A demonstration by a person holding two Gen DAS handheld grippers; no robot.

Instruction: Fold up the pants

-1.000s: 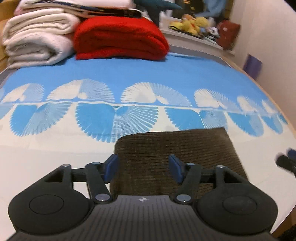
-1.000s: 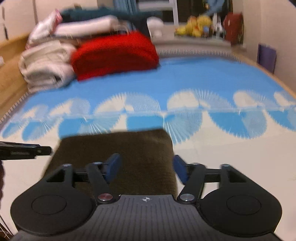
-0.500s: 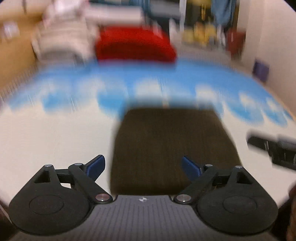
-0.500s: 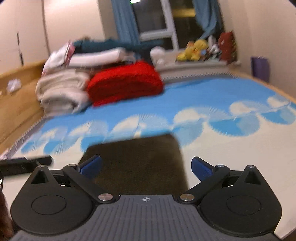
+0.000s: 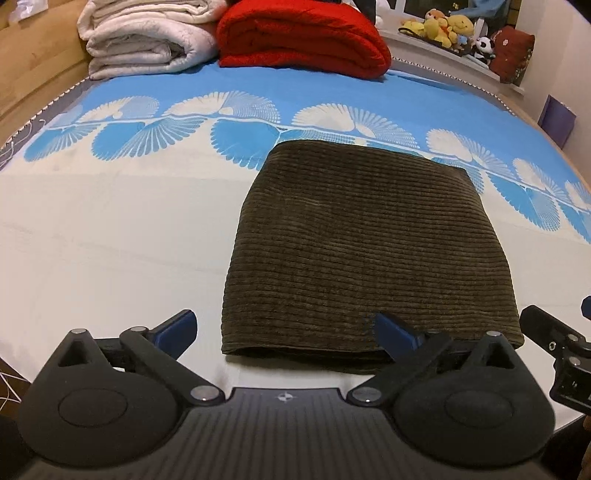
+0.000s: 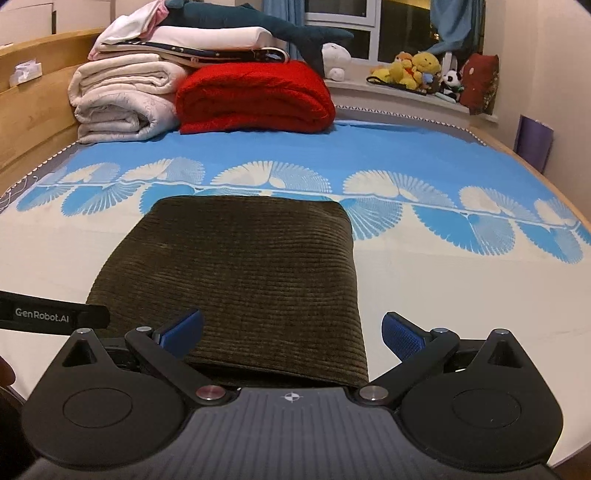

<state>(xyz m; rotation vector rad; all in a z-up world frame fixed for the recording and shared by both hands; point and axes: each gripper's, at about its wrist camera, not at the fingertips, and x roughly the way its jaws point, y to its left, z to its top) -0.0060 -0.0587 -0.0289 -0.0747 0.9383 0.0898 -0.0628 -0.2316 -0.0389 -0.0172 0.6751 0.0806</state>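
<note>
On the near, pale part of the bedsheet (image 5: 110, 240) lie the pants (image 5: 365, 251), folded into a thick olive corduroy block. They look soft, limp and grippy, best pinched at the near folded edge. Left gripper (image 5: 284, 328) and right gripper (image 6: 291, 330) hover spread wide, holding nothing; the left's jaws have just been opening.

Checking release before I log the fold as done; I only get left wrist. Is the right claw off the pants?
Observer: Yes. The right claw has just been opening and its jaws stand wide. The folded pants corner lies under the gap, with no pad pressing it.
Operator: Its right-hand pad clear of the cloth?
Observer: Yes, that pad hangs over bare bedsheet, beside the pants' edge.
Operator: Anything stacked behind the red blanket?
Observer: A stuffed shark lies atop the white folded bedding.
</note>
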